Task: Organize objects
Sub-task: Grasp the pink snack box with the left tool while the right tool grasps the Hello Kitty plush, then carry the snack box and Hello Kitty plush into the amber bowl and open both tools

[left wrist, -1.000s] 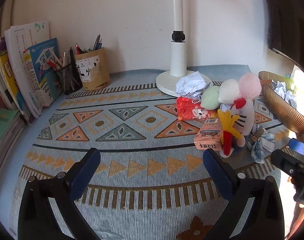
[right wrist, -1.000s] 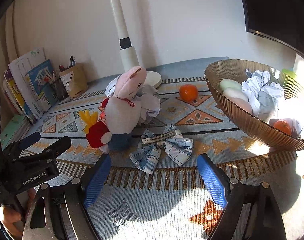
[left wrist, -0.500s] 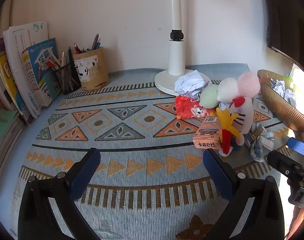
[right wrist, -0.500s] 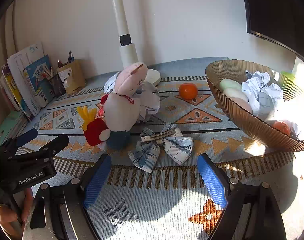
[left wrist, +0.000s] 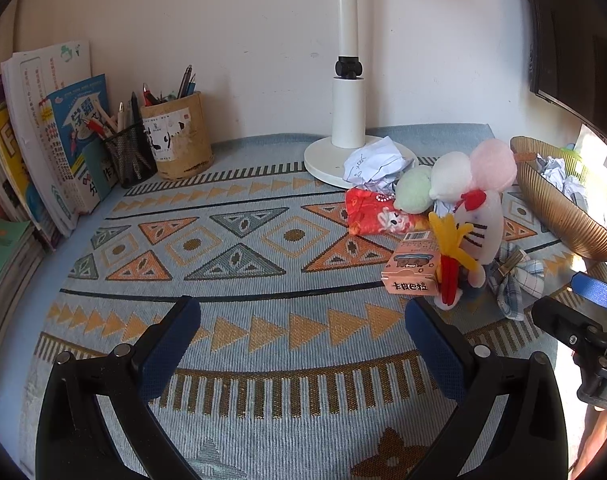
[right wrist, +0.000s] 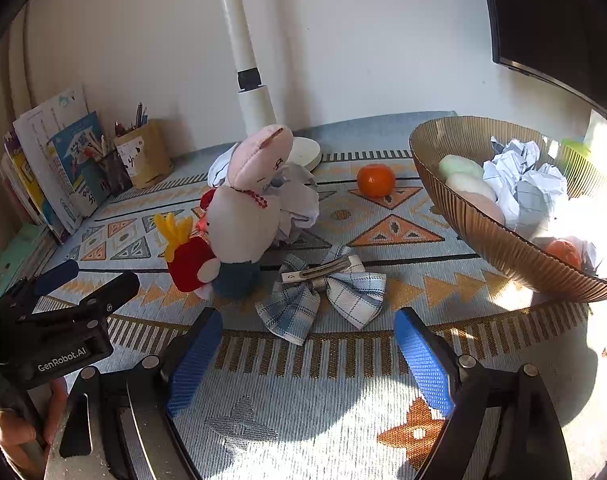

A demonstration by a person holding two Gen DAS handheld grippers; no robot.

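Right wrist view shows my right gripper (right wrist: 307,354) with jaws spread and empty, the plaid bow (right wrist: 323,292) lying on the mat (right wrist: 303,420) just beyond the tips. My left gripper (left wrist: 303,332) is likewise spread over bare mat, holding nothing. If I close on the bow carelessly, I think the metal clip could slip from the pads, or I might nudge the plush rabbit (right wrist: 247,216) standing just left of it. The bowl (right wrist: 499,240) at right is cut off by the frame, and glare hides part of its contents.
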